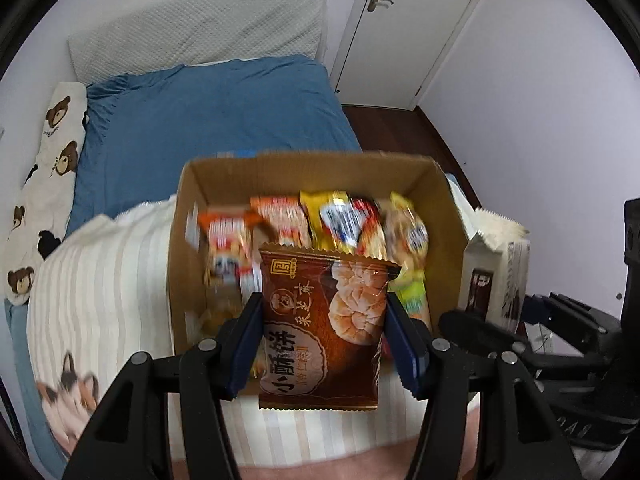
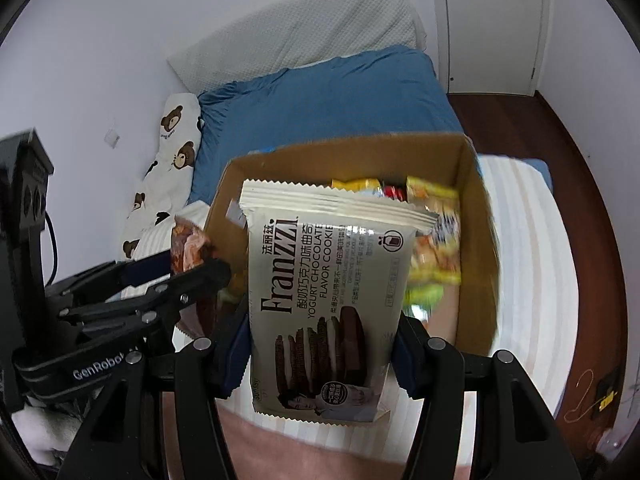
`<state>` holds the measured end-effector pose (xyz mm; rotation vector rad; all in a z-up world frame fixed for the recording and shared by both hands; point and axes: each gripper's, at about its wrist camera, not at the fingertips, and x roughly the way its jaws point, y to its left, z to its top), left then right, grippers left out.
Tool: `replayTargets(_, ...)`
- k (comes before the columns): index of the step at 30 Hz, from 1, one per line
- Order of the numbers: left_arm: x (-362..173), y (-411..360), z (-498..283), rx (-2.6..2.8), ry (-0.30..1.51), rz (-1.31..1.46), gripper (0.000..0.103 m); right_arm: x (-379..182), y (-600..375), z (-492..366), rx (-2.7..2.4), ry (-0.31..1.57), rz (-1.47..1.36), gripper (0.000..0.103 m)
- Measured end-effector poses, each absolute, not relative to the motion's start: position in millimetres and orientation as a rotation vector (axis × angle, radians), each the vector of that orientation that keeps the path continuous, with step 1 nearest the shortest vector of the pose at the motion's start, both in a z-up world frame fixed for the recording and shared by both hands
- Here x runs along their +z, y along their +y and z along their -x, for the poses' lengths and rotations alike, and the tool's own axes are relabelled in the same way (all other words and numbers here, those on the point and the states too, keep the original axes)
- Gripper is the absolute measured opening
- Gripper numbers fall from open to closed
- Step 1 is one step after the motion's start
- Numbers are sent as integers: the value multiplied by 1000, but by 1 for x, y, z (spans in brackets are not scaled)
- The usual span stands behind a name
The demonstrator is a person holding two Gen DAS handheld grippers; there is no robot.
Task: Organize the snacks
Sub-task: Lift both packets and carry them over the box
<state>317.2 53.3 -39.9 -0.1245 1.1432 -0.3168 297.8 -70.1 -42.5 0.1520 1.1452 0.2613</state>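
My left gripper [image 1: 322, 320] is shut on a brown pastry packet [image 1: 324, 332] and holds it upright over the near side of an open cardboard box [image 1: 188, 216]. Several orange, yellow and red snack packets [image 1: 340, 220] stand inside the box. My right gripper [image 2: 322, 328] is shut on a cream Franzzi chocolate cookie pack [image 2: 324, 288], held upright above the box [image 2: 476, 240]. The cookie pack also shows at the right of the left wrist view [image 1: 496, 272]. The brown packet and left gripper show at the left of the right wrist view [image 2: 188, 248].
The box rests on a white striped blanket [image 1: 104, 280] on a bed with a blue sheet [image 1: 208, 120]. A bear-print pillow [image 1: 48, 184] lies along the left wall. A white door [image 1: 400, 20] and dark wood floor [image 2: 560, 152] lie to the right.
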Motion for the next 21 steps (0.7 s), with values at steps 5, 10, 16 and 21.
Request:
replayTargets(5, -77, 59, -384, -309, 1271, 153, 56, -70, -69, -364, 246, 1228, -137, 61)
replayTargets(10, -123, 65, -423, -304, 1409, 215, 56, -120, -74, -407, 217, 1331, -131, 61)
replayTargets(16, -159, 61, -442, -293, 1502, 221, 56, -165, -80, -429, 206, 1413, -129, 61)
replayTargets(21, -172, 60, -441, -283, 1531, 229, 56, -181, -84, -441, 208, 1433, -129, 63)
